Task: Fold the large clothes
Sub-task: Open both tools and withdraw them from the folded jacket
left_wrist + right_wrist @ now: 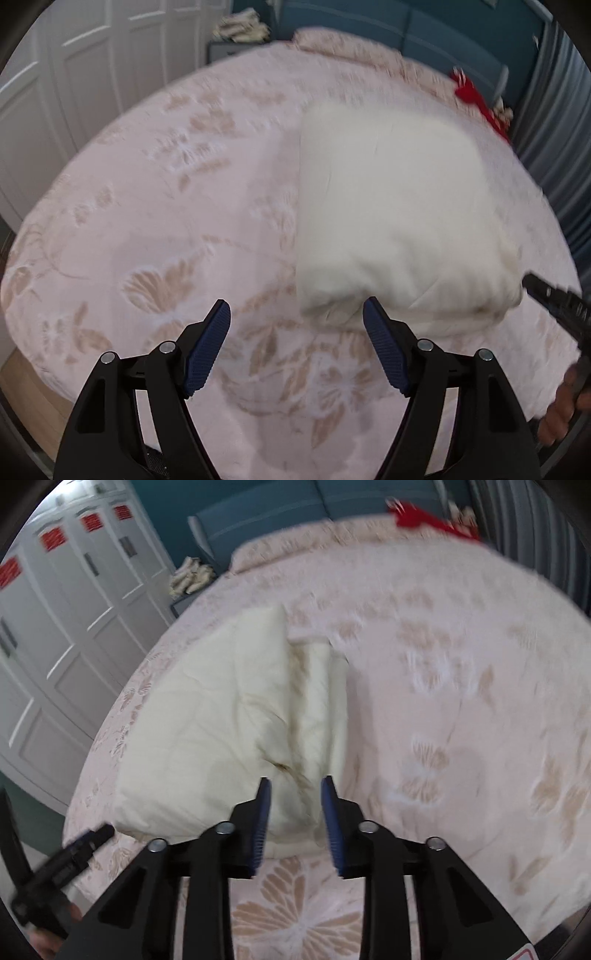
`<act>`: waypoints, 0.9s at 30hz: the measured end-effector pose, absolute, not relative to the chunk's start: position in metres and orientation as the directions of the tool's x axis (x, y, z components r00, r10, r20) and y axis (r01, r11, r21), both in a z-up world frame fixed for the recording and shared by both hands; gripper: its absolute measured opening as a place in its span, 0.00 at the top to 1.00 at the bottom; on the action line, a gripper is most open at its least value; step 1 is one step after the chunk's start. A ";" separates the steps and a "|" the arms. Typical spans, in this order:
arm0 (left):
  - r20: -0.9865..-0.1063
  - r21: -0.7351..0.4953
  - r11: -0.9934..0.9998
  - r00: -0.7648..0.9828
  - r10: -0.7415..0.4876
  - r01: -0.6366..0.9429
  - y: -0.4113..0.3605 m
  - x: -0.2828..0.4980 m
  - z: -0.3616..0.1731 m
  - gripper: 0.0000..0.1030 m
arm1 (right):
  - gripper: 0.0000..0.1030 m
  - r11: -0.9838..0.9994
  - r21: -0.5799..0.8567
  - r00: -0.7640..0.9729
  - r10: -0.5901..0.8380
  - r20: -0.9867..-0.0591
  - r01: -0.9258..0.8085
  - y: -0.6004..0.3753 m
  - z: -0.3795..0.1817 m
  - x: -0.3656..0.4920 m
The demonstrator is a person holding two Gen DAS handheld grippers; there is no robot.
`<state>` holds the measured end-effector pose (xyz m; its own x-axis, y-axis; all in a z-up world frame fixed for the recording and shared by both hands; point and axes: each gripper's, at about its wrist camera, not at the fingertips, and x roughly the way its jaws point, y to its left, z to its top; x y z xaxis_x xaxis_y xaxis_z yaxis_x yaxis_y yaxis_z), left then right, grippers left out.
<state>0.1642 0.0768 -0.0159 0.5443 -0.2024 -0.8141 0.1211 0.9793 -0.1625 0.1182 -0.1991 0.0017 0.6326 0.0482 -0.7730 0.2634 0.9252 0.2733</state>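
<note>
1. Cream padded garment (pixel 221 716) lies folded into a thick bundle on the floral bedspread (pixel 147 221), toward the wardrobe side.
2. Left claw (pixel 297 343) gapes wide and empty, just short of the bundle's near corner.
3. Right claw (pixel 293 812) stands narrow, gripping nothing, pads apart over the bundle's near edge.
4. Folding looks nearly done; next likely calls for tidying or one more fold.

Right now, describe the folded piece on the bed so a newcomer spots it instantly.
Start at the bed's pink floral bedspread. On it lies the folded cream bundle, thick and pillow-like, nearer the white wardrobe. It is the only plain, unpatterned item there; the red cloth sits far off by the headboard.
</note>
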 end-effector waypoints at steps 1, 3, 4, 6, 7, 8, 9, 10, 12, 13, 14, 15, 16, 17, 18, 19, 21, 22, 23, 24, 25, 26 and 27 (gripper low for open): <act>-0.807 -0.162 0.980 0.556 -0.200 0.117 0.074 0.166 -0.008 0.30 | 0.81 0.937 0.252 0.629 0.046 -0.776 0.243 -0.192 0.006 0.123; -0.808 -0.122 0.986 0.565 -0.168 0.117 0.063 0.175 -0.004 0.30 | 0.81 0.957 0.180 0.600 0.008 -0.800 0.227 -0.180 0.001 0.138; -0.817 -0.095 0.988 0.558 -0.147 0.122 0.057 0.183 -0.009 0.30 | 0.81 0.965 0.120 0.555 -0.031 -0.831 0.233 -0.174 -0.012 0.145; -0.848 -0.064 0.988 0.515 -0.128 0.140 0.043 0.195 -0.026 0.29 | 0.81 0.969 0.093 0.494 -0.035 -0.869 0.231 -0.174 -0.033 0.148; -0.857 -0.066 0.987 0.499 -0.130 0.144 0.042 0.195 -0.032 0.28 | 0.81 0.970 0.069 0.474 -0.051 -0.879 0.233 -0.173 -0.044 0.145; -0.864 -0.069 0.987 0.485 -0.131 0.143 0.039 0.191 -0.036 0.28 | 0.81 0.971 0.054 0.465 -0.062 -0.883 0.233 -0.171 -0.046 0.142; -0.867 -0.066 0.988 0.482 -0.127 0.142 0.037 0.188 -0.040 0.28 | 0.81 0.971 0.043 0.462 -0.072 -0.884 0.233 -0.168 -0.045 0.137; -0.865 -0.059 0.988 0.487 -0.122 0.143 0.037 0.182 -0.039 0.28 | 0.79 0.972 0.034 0.463 -0.081 -0.883 0.234 -0.164 -0.039 0.132; -0.864 -0.033 0.988 0.492 -0.104 0.151 0.035 0.171 -0.037 0.29 | 0.76 0.974 0.010 0.471 -0.101 -0.876 0.228 -0.156 -0.029 0.122; -0.865 -0.025 0.988 0.492 -0.098 0.153 0.035 0.167 -0.037 0.29 | 0.76 0.974 -0.012 0.480 -0.122 -0.869 0.226 -0.151 -0.022 0.115; -0.865 -0.017 0.988 0.493 -0.091 0.151 0.036 0.161 -0.036 0.29 | 0.75 0.974 -0.023 0.489 -0.133 -0.862 0.223 -0.147 -0.017 0.110; -0.862 -0.011 0.989 0.500 -0.084 0.148 0.037 0.155 -0.035 0.29 | 0.75 0.976 -0.022 0.499 -0.131 -0.857 0.218 -0.146 -0.014 0.105; -0.858 -0.005 0.989 0.508 -0.080 0.147 0.038 0.148 -0.032 0.29 | 0.75 0.976 -0.009 0.511 -0.121 -0.851 0.216 -0.143 -0.010 0.097; -0.854 0.001 0.989 0.516 -0.076 0.147 0.038 0.141 -0.030 0.29 | 0.75 0.976 -0.001 0.518 -0.117 -0.847 0.218 -0.143 -0.008 0.090; -0.848 0.011 0.989 0.525 -0.068 0.146 0.039 0.134 -0.028 0.29 | 0.75 0.975 0.003 0.525 -0.117 -0.843 0.222 -0.141 -0.006 0.081; -0.844 0.017 0.989 0.532 -0.064 0.145 0.039 0.128 -0.026 0.29 | 0.75 0.975 0.004 0.528 -0.117 -0.841 0.223 -0.141 -0.006 0.079; -0.836 0.019 0.989 0.545 -0.065 0.147 0.039 0.114 -0.021 0.28 | 0.75 0.974 0.013 0.538 -0.114 -0.836 0.226 -0.139 -0.006 0.066; -0.835 0.018 0.989 0.547 -0.066 0.148 0.039 0.112 -0.021 0.27 | 0.75 0.974 0.016 0.539 -0.112 -0.835 0.228 -0.137 -0.006 0.061; -0.834 0.022 0.988 0.547 -0.065 0.151 0.039 0.108 -0.021 0.27 | 0.75 0.973 0.021 0.539 -0.109 -0.835 0.230 -0.136 -0.007 0.055; -0.833 0.028 0.987 0.550 -0.063 0.157 0.039 0.102 -0.021 0.27 | 0.75 0.973 0.027 0.541 -0.105 -0.834 0.231 -0.135 -0.007 0.048; -0.832 0.035 0.986 0.552 -0.061 0.162 0.038 0.098 -0.022 0.27 | 0.75 0.972 0.028 0.542 -0.105 -0.834 0.232 -0.135 -0.009 0.044; -0.830 0.044 0.985 0.555 -0.058 0.168 0.037 0.093 -0.022 0.27 | 0.75 0.972 0.026 0.542 -0.108 -0.834 0.233 -0.135 -0.010 0.038; -0.828 0.045 0.984 0.557 -0.061 0.174 0.035 0.087 -0.023 0.26 | 0.75 0.972 0.024 0.541 -0.109 -0.834 0.232 -0.135 -0.011 0.033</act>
<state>0.0867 0.0353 -0.0234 0.5570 -0.0608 -0.8283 0.1742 0.9837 0.0449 0.0334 -0.1346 -0.0113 0.5409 -0.1085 -0.8340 0.2325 0.9723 0.0242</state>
